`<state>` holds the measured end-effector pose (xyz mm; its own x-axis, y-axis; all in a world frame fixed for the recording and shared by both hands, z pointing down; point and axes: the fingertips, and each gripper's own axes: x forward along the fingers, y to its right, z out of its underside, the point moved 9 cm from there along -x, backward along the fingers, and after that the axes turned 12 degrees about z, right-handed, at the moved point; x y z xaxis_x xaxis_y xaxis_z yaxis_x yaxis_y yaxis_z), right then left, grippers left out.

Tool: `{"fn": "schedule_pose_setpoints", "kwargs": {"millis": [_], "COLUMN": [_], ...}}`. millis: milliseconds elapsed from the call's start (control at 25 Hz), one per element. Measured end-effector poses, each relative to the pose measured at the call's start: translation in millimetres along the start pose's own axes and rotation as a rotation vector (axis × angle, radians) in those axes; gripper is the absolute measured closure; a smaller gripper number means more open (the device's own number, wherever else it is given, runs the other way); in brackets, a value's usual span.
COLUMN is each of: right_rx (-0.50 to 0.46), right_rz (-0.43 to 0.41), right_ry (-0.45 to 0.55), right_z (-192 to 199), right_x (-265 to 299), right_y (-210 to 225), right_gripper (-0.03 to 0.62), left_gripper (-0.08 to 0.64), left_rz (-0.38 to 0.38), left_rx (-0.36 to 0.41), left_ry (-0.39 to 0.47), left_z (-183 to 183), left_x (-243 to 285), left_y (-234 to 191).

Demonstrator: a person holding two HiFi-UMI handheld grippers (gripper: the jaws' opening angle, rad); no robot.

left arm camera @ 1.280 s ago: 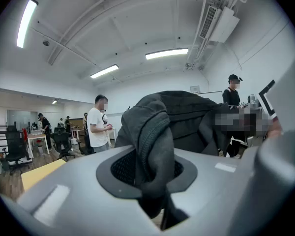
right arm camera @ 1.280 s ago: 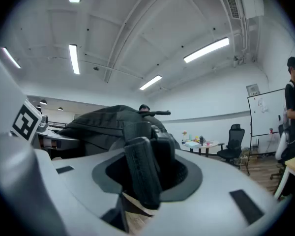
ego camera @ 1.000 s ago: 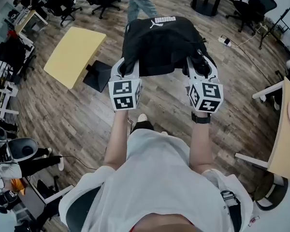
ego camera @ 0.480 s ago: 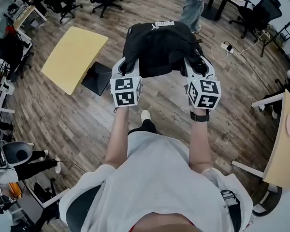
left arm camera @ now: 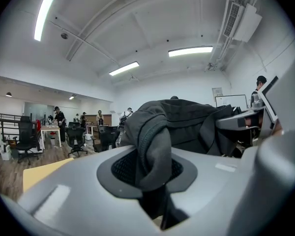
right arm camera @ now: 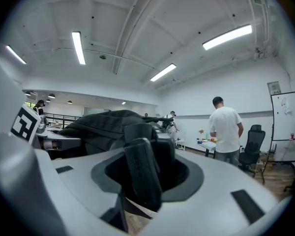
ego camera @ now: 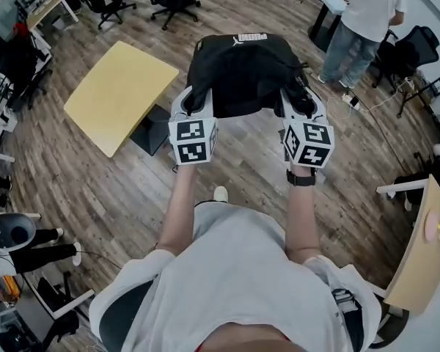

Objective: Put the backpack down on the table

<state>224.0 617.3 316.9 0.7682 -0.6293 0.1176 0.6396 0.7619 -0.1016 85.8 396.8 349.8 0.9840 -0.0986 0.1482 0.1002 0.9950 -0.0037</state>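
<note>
From the head view, the yellow table (ego camera: pixel 121 94) stands at the left on the wood floor (ego camera: pixel 95 189), its top bare. To its right, the left gripper (ego camera: pixel 193 103) and the right gripper (ego camera: pixel 296 100) are held out level, with the black backpack (ego camera: pixel 238 68) hanging between them. The backpack is up in the air, beside the table and not touching it. This view hides both sets of jaws under the bag's edge.

The left gripper view shows that grip. The left gripper's jaws are clenched on a thick fold of the backpack's fabric (left arm camera: pixel 155 141), which bulges up out of them. It also catches a yellow corner of the table low at the left (left arm camera: pixel 39 173) and people at far desks (left arm camera: pixel 59 118).

The right gripper view shows the right gripper's jaws grasping a padded strap (right arm camera: pixel 142 176) of the backpack, with the bag's bulk lying off to the left (right arm camera: pixel 101 124). A person in a white shirt (right arm camera: pixel 225 127) stands at the right with their back turned. The head view shows this person at its top right (ego camera: pixel 367 9).
</note>
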Motion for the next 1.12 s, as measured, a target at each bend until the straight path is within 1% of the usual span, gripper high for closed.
{"fn": "schedule_pose_setpoints", "kwargs": {"millis": [200,280,480,640,920,1000,1120], "right_rx": [-0.026,-0.036,-0.098,-0.104,-0.136,-0.153,-0.168], "right_rz": [-0.046,-0.071,-0.099,-0.179,-0.295,-0.342,-0.423], "right_ry": [-0.012,-0.003,0.015,0.012,-0.014,-0.015,0.002], "right_z": [-12.0,-18.9,-32.1,-34.2,-37.9,-39.4,-44.3], "right_x": [58.0,76.7,118.0,143.7,186.5,201.0,228.5], "right_y": [-46.4,-63.2,-112.3,-156.0,-212.8,-239.0,-279.1], "right_gripper": [0.425,0.424,0.424,0.424,0.424,0.425,0.425], "left_gripper": [0.476,0.476,0.479,0.479,0.479,0.479,0.48], "left_rz": [-0.049,-0.077,-0.152,-0.234,-0.362,-0.403,-0.485], "left_rx": [-0.044,-0.05,-0.071,-0.086,-0.134,-0.154,-0.17], "left_ry": [0.015,0.029,0.056,0.057,0.016,0.017,0.028], "left_z": [-1.9,-3.8,-1.7,5.8,17.9,24.6,31.2], "left_x": [7.3,6.5,-2.7,-19.3,-32.3,-41.8,-53.0], "left_y": [-61.5,-81.9,-128.2,-166.0,-213.3,-233.0,-263.5]}}
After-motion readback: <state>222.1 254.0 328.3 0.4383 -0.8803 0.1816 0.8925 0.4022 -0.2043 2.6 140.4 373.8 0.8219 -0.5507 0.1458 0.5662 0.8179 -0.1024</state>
